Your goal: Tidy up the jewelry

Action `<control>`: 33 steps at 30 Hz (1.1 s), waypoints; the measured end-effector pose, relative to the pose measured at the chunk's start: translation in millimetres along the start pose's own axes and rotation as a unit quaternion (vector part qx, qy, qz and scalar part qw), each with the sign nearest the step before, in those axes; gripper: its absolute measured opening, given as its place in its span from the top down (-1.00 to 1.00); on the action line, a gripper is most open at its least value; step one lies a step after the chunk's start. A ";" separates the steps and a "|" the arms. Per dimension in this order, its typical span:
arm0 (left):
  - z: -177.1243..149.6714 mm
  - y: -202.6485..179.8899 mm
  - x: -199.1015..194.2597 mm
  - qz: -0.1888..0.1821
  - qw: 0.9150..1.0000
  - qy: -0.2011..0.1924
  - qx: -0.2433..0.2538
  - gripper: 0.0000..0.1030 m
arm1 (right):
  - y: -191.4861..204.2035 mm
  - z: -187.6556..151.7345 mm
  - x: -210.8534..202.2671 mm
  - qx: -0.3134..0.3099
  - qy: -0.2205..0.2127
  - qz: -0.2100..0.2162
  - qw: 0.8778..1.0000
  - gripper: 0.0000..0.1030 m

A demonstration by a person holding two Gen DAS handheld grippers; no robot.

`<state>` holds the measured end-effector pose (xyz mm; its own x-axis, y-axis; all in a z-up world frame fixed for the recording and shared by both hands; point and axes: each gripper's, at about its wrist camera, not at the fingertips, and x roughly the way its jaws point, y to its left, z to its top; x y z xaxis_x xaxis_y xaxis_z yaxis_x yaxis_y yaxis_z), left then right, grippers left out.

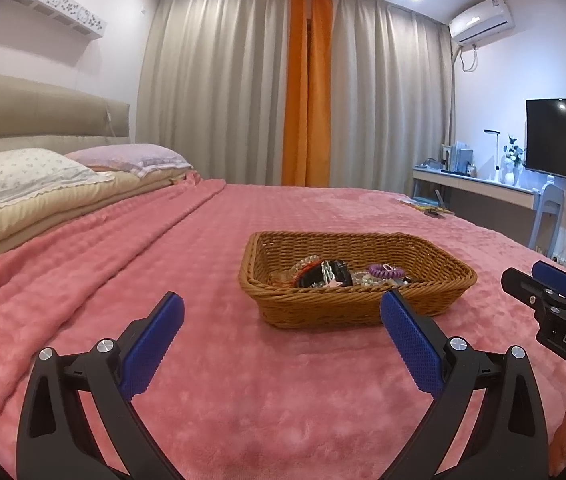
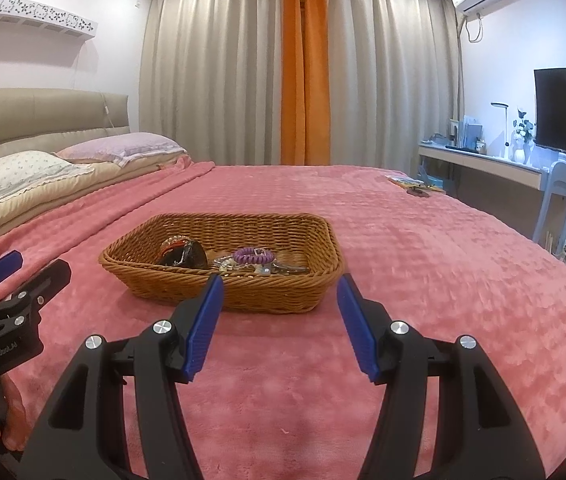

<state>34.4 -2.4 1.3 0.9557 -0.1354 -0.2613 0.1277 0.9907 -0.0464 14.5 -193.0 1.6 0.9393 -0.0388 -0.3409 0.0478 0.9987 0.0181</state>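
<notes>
On the pink plush bedspread (image 1: 243,360), jewelry pieces (image 2: 243,262) are lying heaped inside a shallow brown wicker basket (image 2: 267,296), fitting either sorted-away or awaiting sorting, while left gripper (image 1: 283,312) and right gripper (image 2: 281,292) are hovering wide apart, holding nothing.

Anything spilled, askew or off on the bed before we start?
Nothing spilled. The jewelry sits in a jumbled heap inside the wicker basket, which rests flat on the pink blanket. Only stray: small items at the bed's far edge. Left gripper and right gripper are open, empty.

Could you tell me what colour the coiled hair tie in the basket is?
Purple; the coiled hair tie shows best in the right wrist view.
</notes>
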 end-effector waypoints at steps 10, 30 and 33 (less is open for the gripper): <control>-2.7 1.7 0.4 0.002 1.000 -0.003 -0.001 -0.85 | -0.2 0.1 -1.0 0.000 -0.003 -0.004 1.000 -0.21; -1.9 1.2 -0.3 0.003 1.000 -0.002 -0.001 -0.85 | -0.5 -0.3 2.0 0.003 0.000 -0.010 1.000 -0.34; -1.6 2.2 0.2 0.004 1.000 0.000 0.000 -0.85 | -0.7 -0.9 2.5 0.002 0.002 -0.010 1.000 -0.34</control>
<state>34.5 -0.3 -0.5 0.9568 -0.1273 -0.2616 0.1199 0.9918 -0.0439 16.5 -193.7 -0.1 0.9370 -0.0585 -0.3445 0.0679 0.9976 0.0152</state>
